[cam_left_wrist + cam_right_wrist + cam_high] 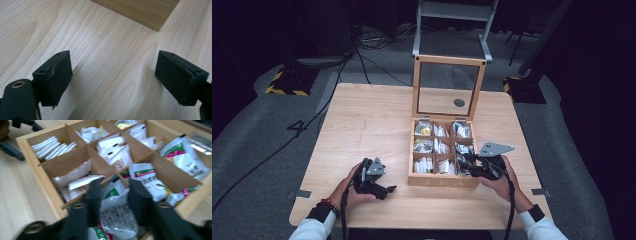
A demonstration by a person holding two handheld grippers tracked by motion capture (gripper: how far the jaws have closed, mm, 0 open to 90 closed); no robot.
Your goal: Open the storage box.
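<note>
Currently, item one: wooden box (443, 180), nine compartments, glass lid (448, 89) standing upright at its far edge, set right of centre on the table (362, 125).

Item two: right gripper (112, 195), entered into the near-right compartment, the one at about five o'clock from the box's centre in the high view. Its jaws stand either side of a white plastic sachet (113, 206) with green and red print, pads against its sides as far as the blurred right gripper view allows; judged a pinch on the sachet.

Item three: sachet, lying among others in that same compartment, directly ahead of the right gripper at twelve o'clock along its jaws, with its long axis running roughly the same way. Lifting it would call for a straight pull back and up, clear of the dividers.

Item four: left gripper (112, 75), jaws spread wide over bare table, nothing between them. Box corner (140, 12) lies at about one o'clock from it. Farther of the two from the sachet.

Item five: white paper packets (53, 146) in the neighbouring compartments, untouched.
</note>
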